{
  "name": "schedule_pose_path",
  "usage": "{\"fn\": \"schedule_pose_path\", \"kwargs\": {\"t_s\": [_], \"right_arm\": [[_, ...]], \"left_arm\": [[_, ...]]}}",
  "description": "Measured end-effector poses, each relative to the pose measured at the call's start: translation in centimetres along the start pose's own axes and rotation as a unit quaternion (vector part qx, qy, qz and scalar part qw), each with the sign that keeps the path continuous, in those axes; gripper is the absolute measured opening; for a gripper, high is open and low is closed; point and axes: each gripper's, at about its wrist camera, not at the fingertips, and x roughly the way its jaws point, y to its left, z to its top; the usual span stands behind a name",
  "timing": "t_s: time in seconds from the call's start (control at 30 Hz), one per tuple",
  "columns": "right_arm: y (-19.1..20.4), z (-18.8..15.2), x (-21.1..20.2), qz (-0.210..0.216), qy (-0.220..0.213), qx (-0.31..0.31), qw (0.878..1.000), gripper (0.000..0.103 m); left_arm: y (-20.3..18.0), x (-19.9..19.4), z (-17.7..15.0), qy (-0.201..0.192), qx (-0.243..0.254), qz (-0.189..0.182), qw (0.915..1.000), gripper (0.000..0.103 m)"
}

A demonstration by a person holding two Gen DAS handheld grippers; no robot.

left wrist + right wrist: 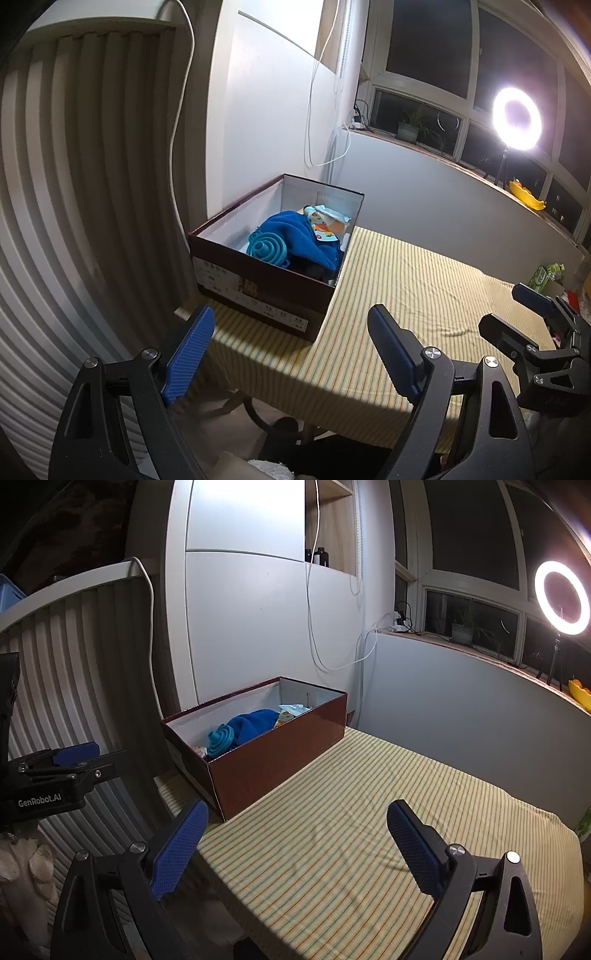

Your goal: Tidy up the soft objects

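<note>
I hold both tools released and empty over the striped desk (351, 812): left tool (291, 354), right tool (295, 843). The box (258, 284) holds a blue towel (295, 232) and teal funnel (267, 249).

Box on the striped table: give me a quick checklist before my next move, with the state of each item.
1. Left tool open and empty: ok.
2. Right tool open and empty: ok.
3. Box open-topped, no lid in the way: ok.
4. Blue towel, teal collapsible funnel and patterned cloth inside the box: ok.
5. Striped tablecloth free of loose soft objects in view: ok.
6. More items out of frame: cannot tell.
</note>
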Motion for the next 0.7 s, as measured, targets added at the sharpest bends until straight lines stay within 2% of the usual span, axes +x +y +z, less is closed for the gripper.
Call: {"fn": "schedule_pose_path", "kwargs": {"t_s": [0.47,0.7], "right_arm": [[-0.64,-0.59,0.33,-0.001,0.009,0.012,1.000,0.096],[-0.49,-0.76,0.58,0.002,0.016,0.007,1.000,0.096]], "left_arm": [[-0.36,0.43,-0.15,0.009,-0.002,-0.004,1.0000,0.085],[-0.15,1.03,-0.50,0.014,-0.019,-0.010,0.9997,0.085]]}}
